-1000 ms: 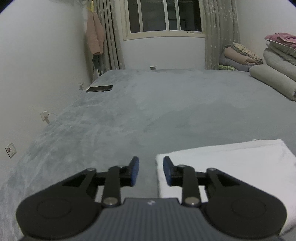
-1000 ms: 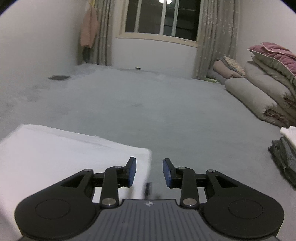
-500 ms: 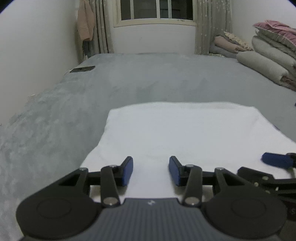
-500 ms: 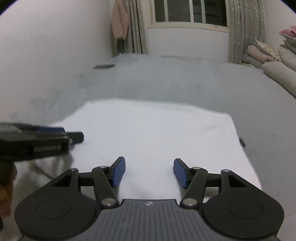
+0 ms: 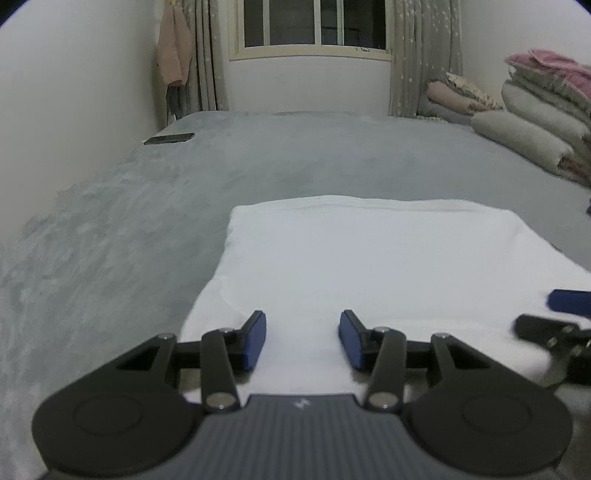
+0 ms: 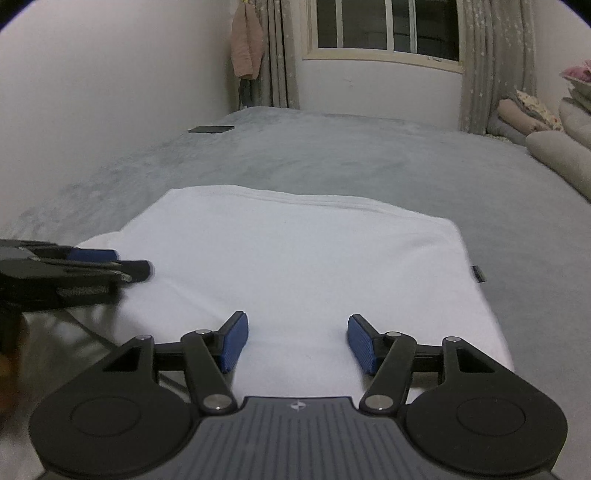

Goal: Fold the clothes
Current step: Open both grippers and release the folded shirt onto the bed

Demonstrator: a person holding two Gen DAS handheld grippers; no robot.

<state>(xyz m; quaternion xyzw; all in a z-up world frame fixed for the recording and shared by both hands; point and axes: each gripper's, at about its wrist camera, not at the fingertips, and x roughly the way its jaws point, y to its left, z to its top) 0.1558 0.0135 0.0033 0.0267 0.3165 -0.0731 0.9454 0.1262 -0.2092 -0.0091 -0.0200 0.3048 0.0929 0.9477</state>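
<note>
A white folded garment (image 5: 369,258) lies flat on the grey bedcover (image 5: 295,155), at the near end of the bed, with its far edge showing a neat seam line and a small dark tag (image 6: 478,274) poking out at its right side. The left gripper (image 5: 302,339) sits low over the near left part of the cloth, its blue-padded fingers (image 5: 255,339) spread apart with nothing between them but the white fabric below. The right gripper (image 6: 297,343) is over the near right part of the same garment, its fingers likewise wide apart and holding nothing. Each tool shows at the edge of the other's view, a little blurred. Whether the pads actually touch the cloth I cannot tell. Farther up the bed, by the left wall, a dark flat phone-like thing (image 5: 169,139) lies on the cover. Along the right side of the bed rolled quilts and blankets (image 5: 532,136) are stacked, with a pink one on top. At the far end is a window (image 5: 314,26) with curtains (image 5: 424,55) either side, and a pinkish jacket (image 5: 173,51) hangs in the far left corner
</note>
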